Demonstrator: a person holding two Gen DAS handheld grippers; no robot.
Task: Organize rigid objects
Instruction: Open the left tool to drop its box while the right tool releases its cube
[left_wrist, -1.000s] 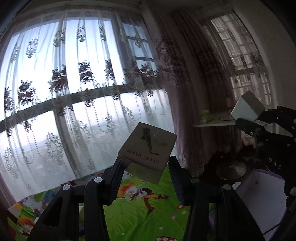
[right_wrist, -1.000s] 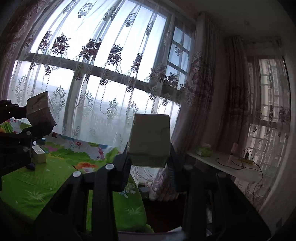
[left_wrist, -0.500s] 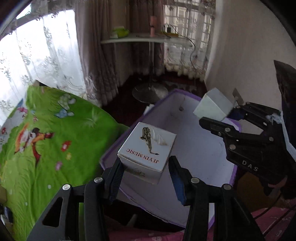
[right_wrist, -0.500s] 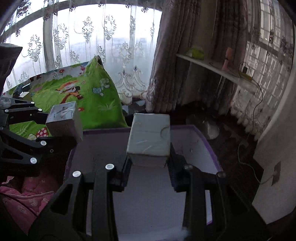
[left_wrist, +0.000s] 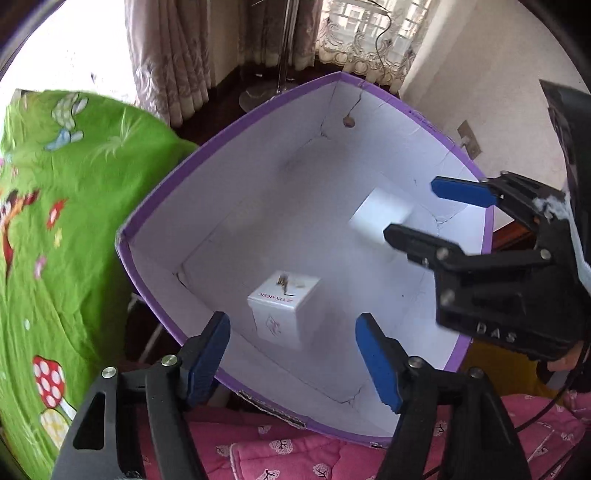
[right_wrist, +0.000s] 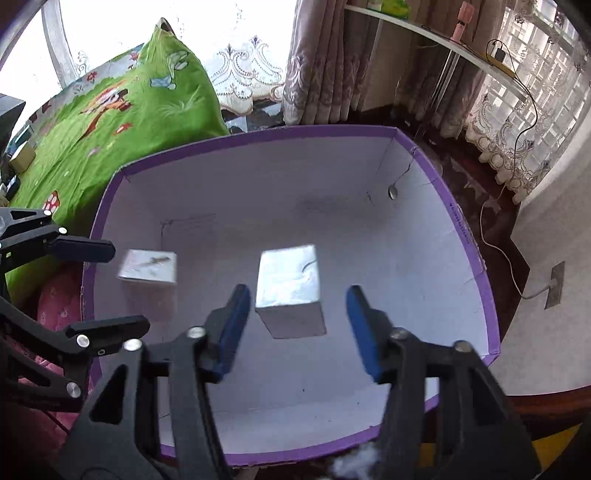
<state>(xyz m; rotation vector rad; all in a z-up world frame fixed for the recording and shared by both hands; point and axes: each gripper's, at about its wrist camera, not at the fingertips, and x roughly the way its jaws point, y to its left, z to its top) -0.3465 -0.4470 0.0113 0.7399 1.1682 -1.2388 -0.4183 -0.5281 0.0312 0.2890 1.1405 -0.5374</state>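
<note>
Hovering over one purple-rimmed box, two tongs point down into its white inside. The left tongs are opening, their blue pads clear of one printed white carton lying between and below them. The right tongs are opening too, gripping nothing; one plain grey carton shows blurred between their pads. Two cartons in all, both inside the box.
</note>
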